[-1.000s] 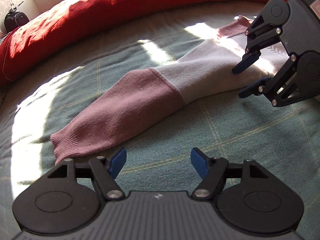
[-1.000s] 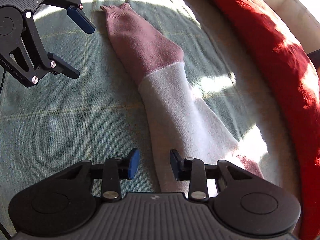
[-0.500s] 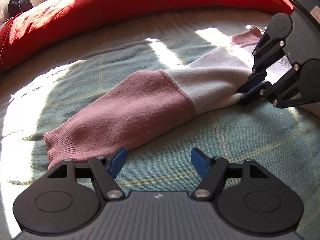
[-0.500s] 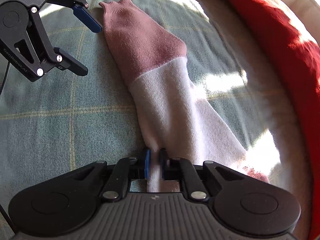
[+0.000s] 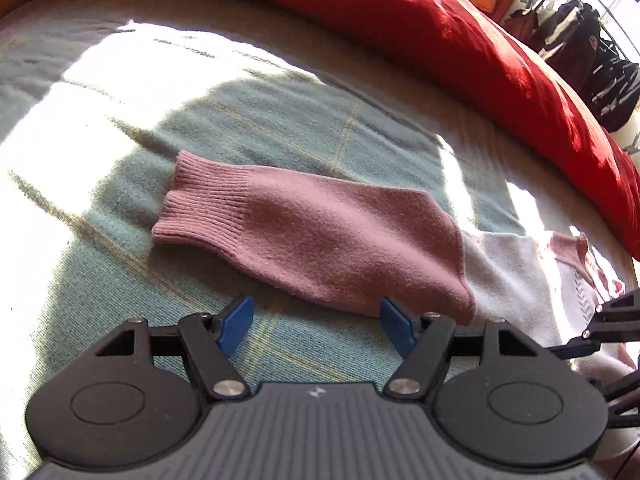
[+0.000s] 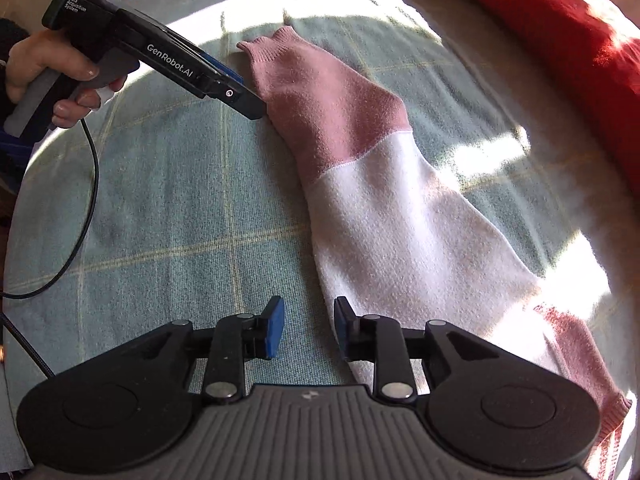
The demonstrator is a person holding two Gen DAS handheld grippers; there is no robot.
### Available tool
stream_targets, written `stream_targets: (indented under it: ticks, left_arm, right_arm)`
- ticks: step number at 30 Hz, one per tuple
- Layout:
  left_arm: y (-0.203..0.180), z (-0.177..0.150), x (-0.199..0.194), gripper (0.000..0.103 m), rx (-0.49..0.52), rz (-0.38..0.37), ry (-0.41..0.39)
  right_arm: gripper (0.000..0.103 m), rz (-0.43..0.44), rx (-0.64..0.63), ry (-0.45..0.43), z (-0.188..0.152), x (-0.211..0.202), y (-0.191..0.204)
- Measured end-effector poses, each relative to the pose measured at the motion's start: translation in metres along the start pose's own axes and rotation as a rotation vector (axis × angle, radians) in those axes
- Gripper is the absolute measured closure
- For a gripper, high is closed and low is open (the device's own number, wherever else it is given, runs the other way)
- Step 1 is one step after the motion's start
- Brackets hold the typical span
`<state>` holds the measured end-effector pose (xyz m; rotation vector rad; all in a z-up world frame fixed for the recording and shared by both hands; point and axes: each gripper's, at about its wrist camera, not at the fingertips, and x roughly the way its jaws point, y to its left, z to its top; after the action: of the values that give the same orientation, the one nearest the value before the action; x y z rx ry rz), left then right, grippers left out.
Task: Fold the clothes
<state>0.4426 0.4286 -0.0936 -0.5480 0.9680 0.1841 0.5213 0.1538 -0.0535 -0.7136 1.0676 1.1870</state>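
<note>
Left gripper (image 5: 316,330) closes, still spread, nothing between, beside the pink sleeve (image 5: 320,236). Right gripper (image 6: 308,330) opens, empty, at the sleeve's white edge. Red duvet (image 5: 500,40) borders the bed (image 5: 280,120).

Home bedroom. The work surface is a bed (image 5: 280,128) under a teal-green woven blanket with thin yellow check lines, soft and creased. A thick red duvet (image 5: 480,40) is bunched along the far edge; the same red bedding (image 6: 580,28) fills the upper right of the right wrist view. Hard patches of sunlight fall across the blanket, so a window is close, though it is out of frame. Dark garments on a clothes rack (image 5: 592,52) stand past the bed at upper right in the left wrist view, blurred. A pink and white knit sleeve (image 6: 360,168) lies flat on the blanket: domestic laundry, no lab or shop fittings.
</note>
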Motion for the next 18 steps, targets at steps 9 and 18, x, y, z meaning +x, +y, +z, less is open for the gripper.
stream_targets:
  ticks: [9,18]
  left_arm:
    - [0.031,0.018,0.017,0.098,-0.212,0.065,-0.125]
    - [0.023,0.022,-0.018,0.089,-0.12,0.163,-0.143]
  right_arm:
    - [0.072,-0.001,0.067,-0.014,0.0,-0.001,0.003]
    - [0.042,-0.098,0.175,-0.066,0.005,-0.005,-0.013]
